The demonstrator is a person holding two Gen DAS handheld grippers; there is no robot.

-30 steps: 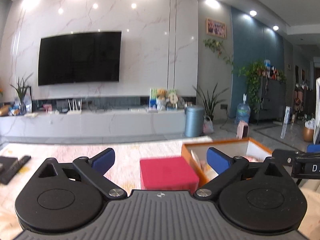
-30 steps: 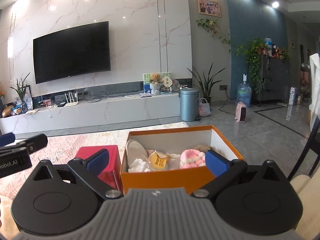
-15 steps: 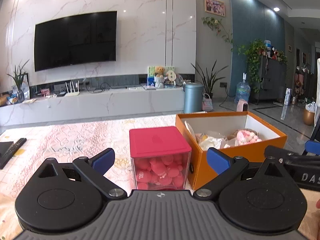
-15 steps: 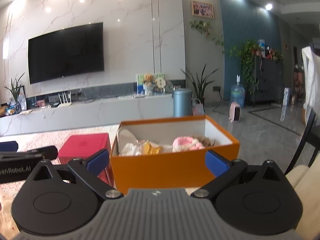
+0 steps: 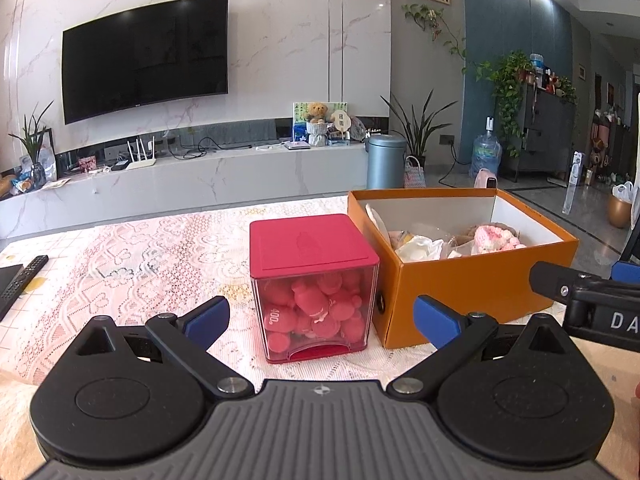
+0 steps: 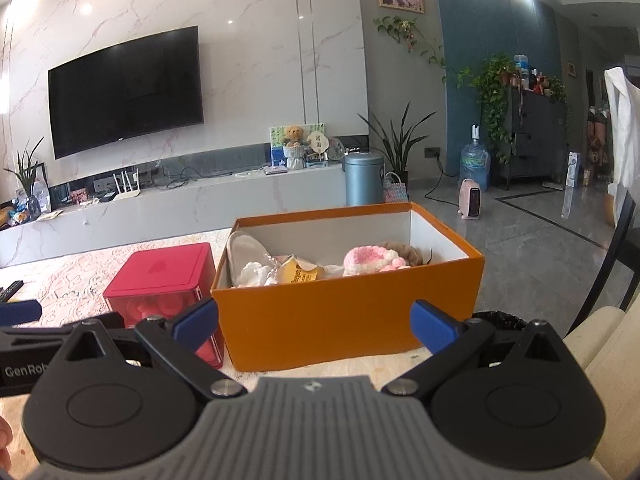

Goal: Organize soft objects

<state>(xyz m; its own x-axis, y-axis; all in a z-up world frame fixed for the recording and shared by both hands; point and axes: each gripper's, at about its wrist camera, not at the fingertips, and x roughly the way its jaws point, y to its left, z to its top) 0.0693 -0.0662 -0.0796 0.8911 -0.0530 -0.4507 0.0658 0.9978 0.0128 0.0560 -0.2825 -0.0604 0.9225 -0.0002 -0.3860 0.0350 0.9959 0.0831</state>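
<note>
An orange box [image 5: 472,284] [image 6: 348,312] stands on the lace tablecloth, holding soft items: a pink knitted piece [image 6: 370,260] [image 5: 496,238], white cloth [image 6: 250,270] and a yellow packet [image 6: 300,274]. To its left sits a red-lidded clear cube [image 5: 314,284] [image 6: 160,280] full of pink soft pieces. My left gripper [image 5: 320,318] is open, facing the cube from just in front. My right gripper [image 6: 314,320] is open before the box's front wall. Neither holds anything.
A black remote [image 5: 22,280] lies at the table's left edge. Past the table are a TV wall, a low console, a grey bin [image 6: 362,178] and plants. A dark chair [image 6: 624,264] and a cream cushion [image 6: 600,344] are at the right.
Both grippers have pulled back and risen slightly, so the cube's clear side and the box's front wall now show fully. Both stay open.
</note>
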